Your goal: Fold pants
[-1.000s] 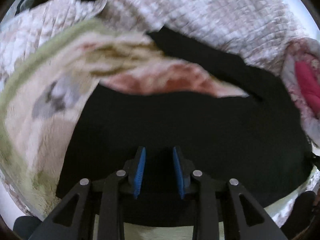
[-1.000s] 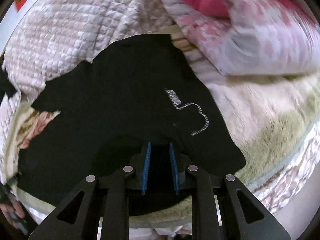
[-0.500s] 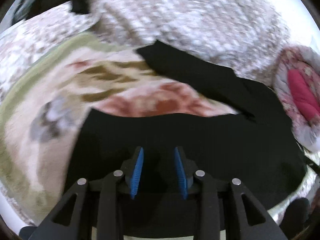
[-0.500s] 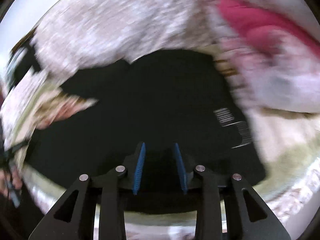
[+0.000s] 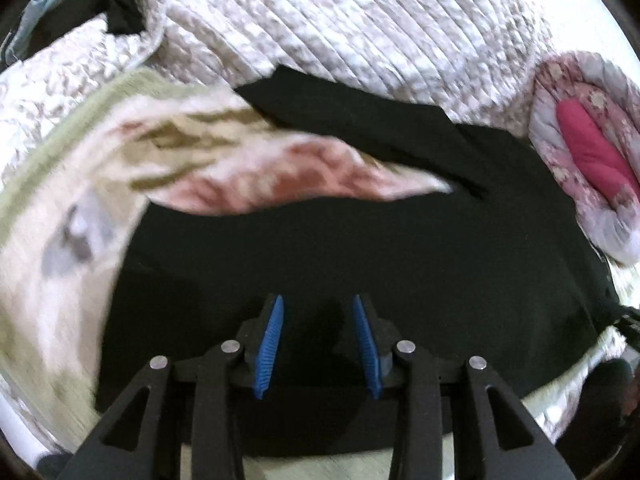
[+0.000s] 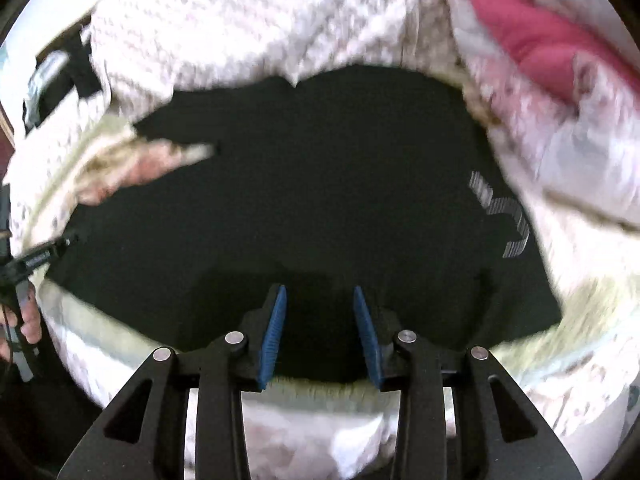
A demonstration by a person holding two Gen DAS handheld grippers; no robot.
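Black pants [image 5: 360, 248] lie spread on a patterned blanket, one leg running up and left in the left wrist view. My left gripper [image 5: 318, 312] is open, its blue pads above the near leg's edge, holding nothing. In the right wrist view the pants [image 6: 320, 184] fill the middle, with a striped white drawstring [image 6: 508, 216] at the right. My right gripper [image 6: 320, 300] is open over the near edge of the fabric, holding nothing. The left gripper's tool and hand [image 6: 28, 268] show at the far left of that view.
A cream, green and red fleece blanket [image 5: 120, 168] lies under the pants. A quilted white cover [image 5: 340, 24] is behind. A pink floral duvet [image 5: 588, 152] is bunched at the right, also in the right wrist view [image 6: 552, 56]. Dark items [image 5: 116, 4] sit at the far left.
Both grippers opened wider and let go of the pants. The views swung across the bed; the right gripper pulled back toward the near edge.
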